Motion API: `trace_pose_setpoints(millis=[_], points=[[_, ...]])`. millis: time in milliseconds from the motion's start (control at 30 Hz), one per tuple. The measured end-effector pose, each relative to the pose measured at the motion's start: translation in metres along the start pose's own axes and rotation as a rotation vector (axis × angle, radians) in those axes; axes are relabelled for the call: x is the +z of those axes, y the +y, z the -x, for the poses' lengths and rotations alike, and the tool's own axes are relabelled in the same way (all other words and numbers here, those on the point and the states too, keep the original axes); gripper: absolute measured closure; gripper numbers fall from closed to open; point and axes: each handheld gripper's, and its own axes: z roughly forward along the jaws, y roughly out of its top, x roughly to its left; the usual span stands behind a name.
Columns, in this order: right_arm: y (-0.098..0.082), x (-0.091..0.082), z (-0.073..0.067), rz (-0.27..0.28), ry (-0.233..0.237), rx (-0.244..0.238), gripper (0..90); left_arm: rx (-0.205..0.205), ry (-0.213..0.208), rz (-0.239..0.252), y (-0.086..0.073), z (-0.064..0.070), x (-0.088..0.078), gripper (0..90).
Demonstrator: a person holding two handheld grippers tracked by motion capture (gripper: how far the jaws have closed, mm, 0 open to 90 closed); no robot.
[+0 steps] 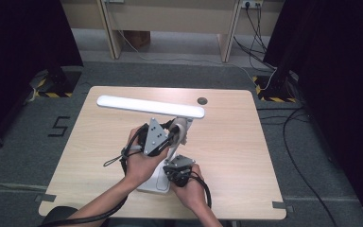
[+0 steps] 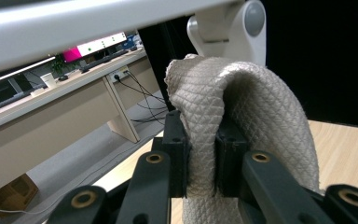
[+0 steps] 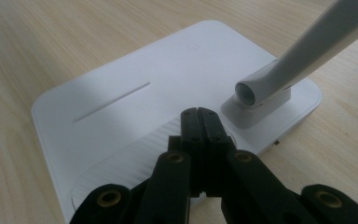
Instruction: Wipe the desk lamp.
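On the table a white lamp is standing, and the person is cleaning it with a beige cloth. The left gripper is holding this cloth: in the left gripper view its jaws are closing tightly on a fold of the fabric, with only the thickness of the cloth between them. The cloth is hanging just beside the joint where the lamp head meets the arm, and the high view is showing it touching this place. The right gripper is resting on the lamp base, with its jaws fully closed and nothing between them; it seems to be pressing down to keep the lamp steady.

I am judging that the work is in the middle. The wiping is now going on at the joint. Whether the long head and the base are already clean, I cannot tell, because no dirt is visible on them. The arm and the base are probably still waiting.
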Motion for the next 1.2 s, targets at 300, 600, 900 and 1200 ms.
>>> trace_pose_setpoints(millis=[300, 600, 900, 1200], points=[[0.000, 0.000, 0.000, 0.000, 0.000, 0.000, 90.0, 0.004, 0.015, -0.005, -0.003, -0.002, -0.002, 77.2], [0.000, 0.001, 0.000, 0.002, -0.001, -0.004, 90.0, -0.007, 0.021, -0.018, -0.013, 0.000, -0.003, 77.3], [0.000, 0.001, 0.000, 0.004, -0.002, -0.001, 90.0, -0.014, 0.031, -0.022, -0.020, 0.002, -0.003, 77.2], [0.000, 0.001, 0.000, 0.005, -0.002, -0.004, 90.0, -0.016, 0.034, -0.038, -0.028, 0.003, -0.003, 77.2]])
